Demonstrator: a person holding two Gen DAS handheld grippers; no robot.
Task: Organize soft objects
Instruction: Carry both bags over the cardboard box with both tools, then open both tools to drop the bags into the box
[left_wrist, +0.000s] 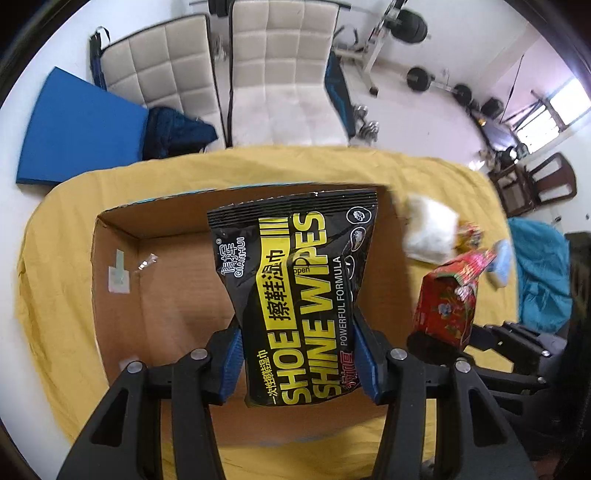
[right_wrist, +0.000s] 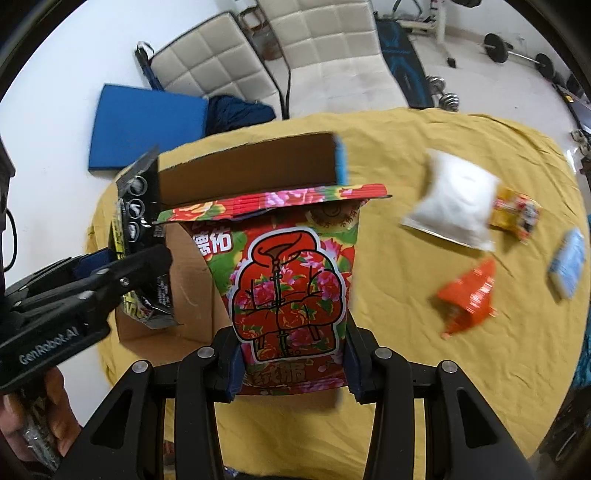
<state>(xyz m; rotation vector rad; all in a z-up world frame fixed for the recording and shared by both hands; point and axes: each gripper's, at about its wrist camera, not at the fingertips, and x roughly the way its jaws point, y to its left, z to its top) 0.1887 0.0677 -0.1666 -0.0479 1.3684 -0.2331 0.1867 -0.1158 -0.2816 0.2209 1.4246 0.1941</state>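
My left gripper is shut on a black and yellow pack of shoe shine wipes and holds it over the open cardboard box. My right gripper is shut on a red floral pack and holds it above the yellow cloth, just right of the box. The red pack also shows in the left wrist view, and the left gripper with the wipes pack shows at the left of the right wrist view.
On the yellow cloth to the right lie a white pouch, an orange packet, a yellow-red packet and a light blue pack. Two padded chairs stand beyond the table.
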